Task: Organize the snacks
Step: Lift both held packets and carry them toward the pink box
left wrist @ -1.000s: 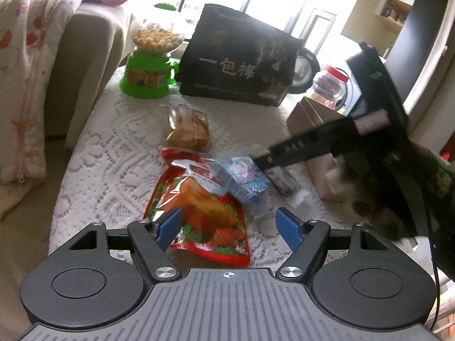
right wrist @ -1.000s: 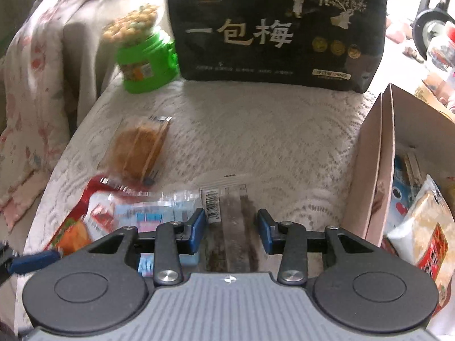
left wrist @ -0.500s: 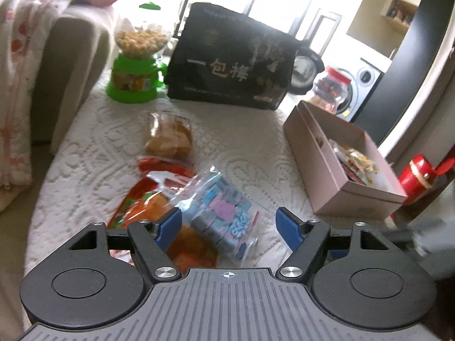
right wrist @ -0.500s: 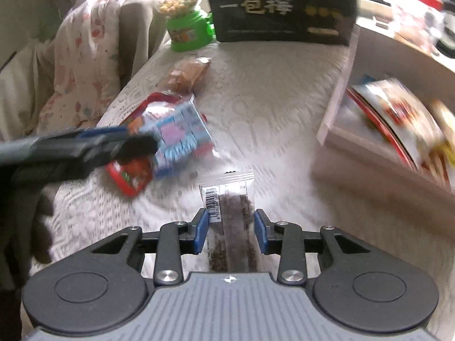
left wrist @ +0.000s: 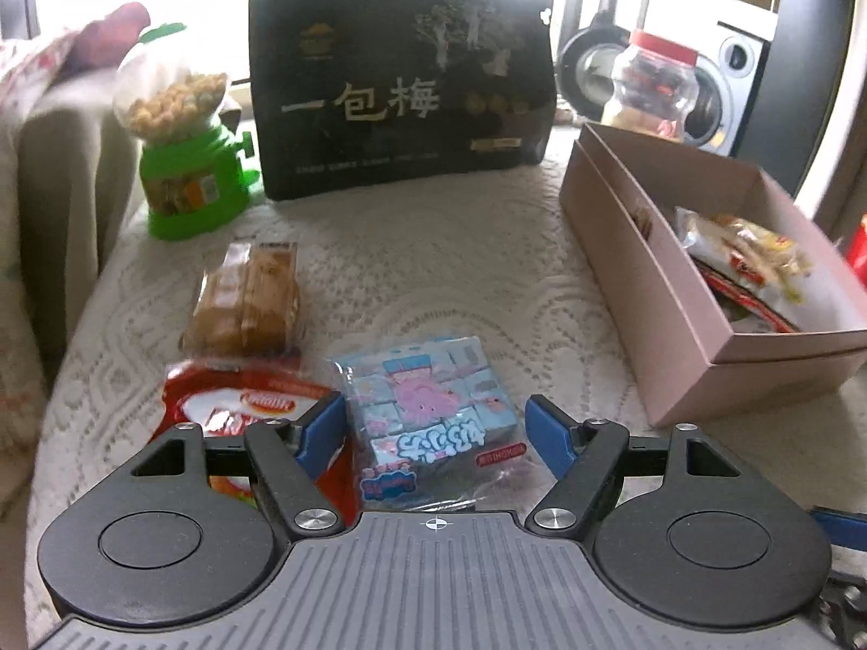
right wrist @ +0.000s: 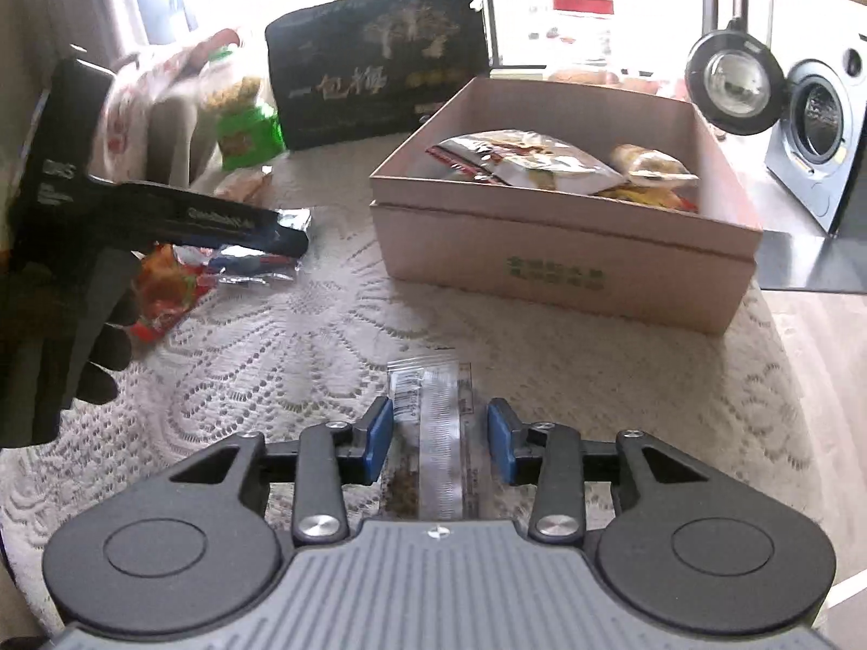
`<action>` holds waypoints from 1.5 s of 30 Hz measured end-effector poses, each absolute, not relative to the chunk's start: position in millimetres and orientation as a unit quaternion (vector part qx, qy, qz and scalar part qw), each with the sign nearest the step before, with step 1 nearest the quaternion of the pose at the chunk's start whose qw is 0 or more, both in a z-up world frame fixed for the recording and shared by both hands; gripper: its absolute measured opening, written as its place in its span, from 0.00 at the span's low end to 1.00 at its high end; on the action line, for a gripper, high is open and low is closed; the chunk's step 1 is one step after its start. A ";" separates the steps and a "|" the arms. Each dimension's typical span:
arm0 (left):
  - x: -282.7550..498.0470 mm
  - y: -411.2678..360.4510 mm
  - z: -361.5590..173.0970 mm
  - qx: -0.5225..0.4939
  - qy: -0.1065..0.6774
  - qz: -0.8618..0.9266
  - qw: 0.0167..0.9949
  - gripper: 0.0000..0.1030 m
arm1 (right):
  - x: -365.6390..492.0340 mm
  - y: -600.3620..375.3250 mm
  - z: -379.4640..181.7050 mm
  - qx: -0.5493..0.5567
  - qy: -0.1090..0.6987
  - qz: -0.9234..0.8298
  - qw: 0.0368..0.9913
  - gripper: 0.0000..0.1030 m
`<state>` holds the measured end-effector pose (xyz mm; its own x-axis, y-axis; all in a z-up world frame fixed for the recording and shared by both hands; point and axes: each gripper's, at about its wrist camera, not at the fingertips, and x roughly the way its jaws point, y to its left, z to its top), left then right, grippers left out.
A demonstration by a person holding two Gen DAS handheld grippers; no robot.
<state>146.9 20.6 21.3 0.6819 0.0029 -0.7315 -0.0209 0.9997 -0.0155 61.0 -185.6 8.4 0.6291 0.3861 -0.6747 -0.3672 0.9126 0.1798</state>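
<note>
Since a second ago you have pulled your right claw (right wrist: 438, 436) back from the middle of the table and turned it toward the box (right wrist: 563, 265), and your left claw (left wrist: 433, 428) has come down closer over the loose packets. Starting at the left of the lace cloth (left wrist: 444, 271), the green candy dispenser (left wrist: 187, 162) stands at the back with the big black bag (left wrist: 401, 81) beside it; nearer you lie the wrapped cake (left wrist: 246, 298), the red packet (left wrist: 238, 411) and, just right of it, the blue candy pack (left wrist: 433, 417). Your left claw is spread wide, with the blue pack lying between its fingers but neither pad touching it. In the right view, your right claw stands at a middling gap around the clear strip packet (right wrist: 433, 433); the wrapper fills most of the gap, but I cannot tell whether the pads actually pinch it or merely flank it. The strip's long axis runs straight out along the fingers, its barcode end pointing away from you. The box sits ahead and a little right of that claw, well apart, open-topped, with several packets already inside. So the right claw is the nearer one to the box, and carrying the strip over the near wall looks like the next step; the left has only to close on the blue pack.
</note>
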 end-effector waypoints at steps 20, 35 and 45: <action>84.0 -8.5 35.7 0.028 0.403 -0.087 0.911 0.67 | 30.1 -190.2 -5.1 0.002 0.323 0.183 0.929 0.52; 31.0 -23.5 19.7 -0.001 0.417 -0.118 0.901 0.71 | 21.3 -181.4 -7.4 -0.031 0.321 0.161 0.933 0.62; 36.3 -33.4 16.6 0.014 0.418 -0.109 0.902 0.74 | 5.9 -187.2 -11.9 -0.027 0.323 0.154 0.933 0.71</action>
